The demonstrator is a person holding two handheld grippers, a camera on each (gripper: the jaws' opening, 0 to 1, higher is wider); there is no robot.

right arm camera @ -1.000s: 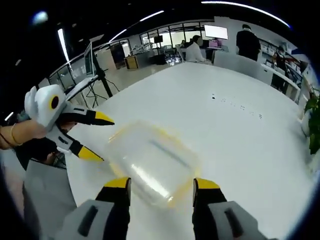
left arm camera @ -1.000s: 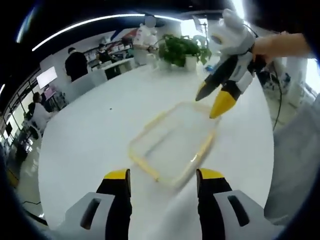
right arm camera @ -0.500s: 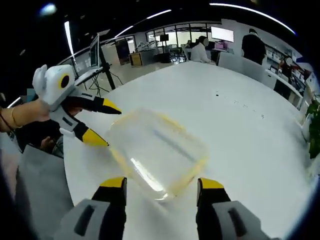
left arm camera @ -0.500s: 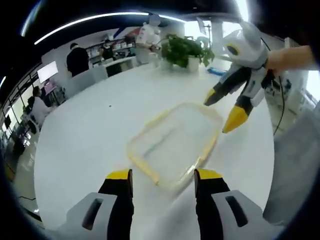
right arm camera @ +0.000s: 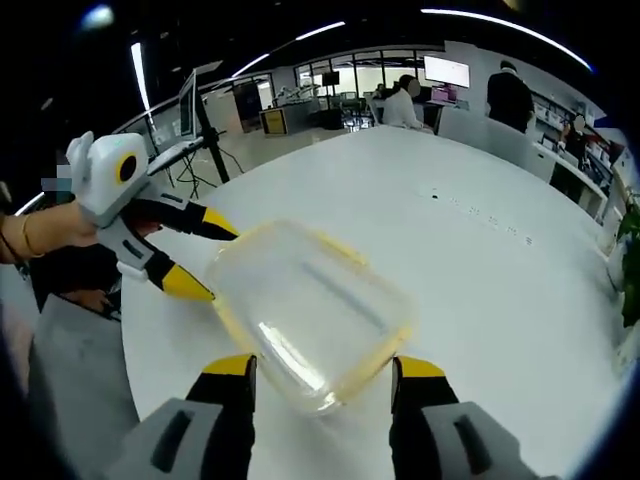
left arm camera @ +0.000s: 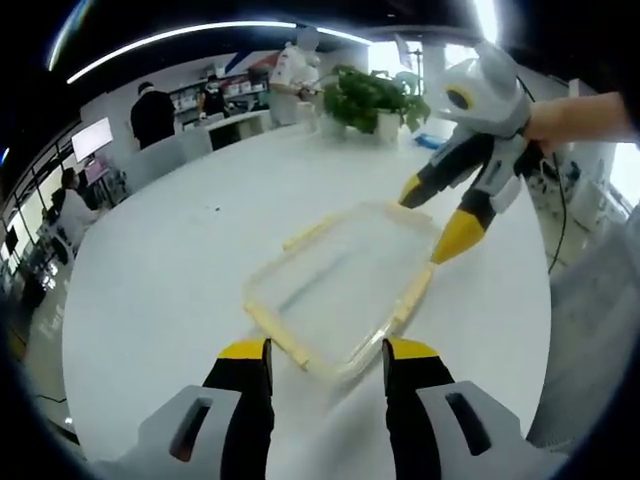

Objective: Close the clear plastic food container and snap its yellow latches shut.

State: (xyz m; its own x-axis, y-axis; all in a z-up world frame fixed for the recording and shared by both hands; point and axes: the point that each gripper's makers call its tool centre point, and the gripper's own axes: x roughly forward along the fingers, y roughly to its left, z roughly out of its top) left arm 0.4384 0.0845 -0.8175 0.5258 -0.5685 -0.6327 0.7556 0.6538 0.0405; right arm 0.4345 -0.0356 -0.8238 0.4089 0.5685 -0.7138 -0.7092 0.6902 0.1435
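The clear plastic food container [left arm camera: 345,295], lid on, lay on a white table [left arm camera: 180,270], bare tabletop surrounding it. The left gripper [left arm camera: 325,365] hovered at its near edge, jaws parted and empty. The right gripper [left arm camera: 430,220] flanked a far corner, jaws spread, gripping nothing. The state of the yellow latches [left arm camera: 412,290] was unclear. Behind stood a potted plant [left arm camera: 368,100] and office desks.

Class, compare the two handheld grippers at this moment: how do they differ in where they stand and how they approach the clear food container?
The right gripper meets the clear container at the short end beside the potted plant; the left gripper meets the opposite end, at the table edge. The right gripper's jaws straddle a corner; the left gripper's bracket that end's yellow latch. Both are open, yellow-tipped and empty.
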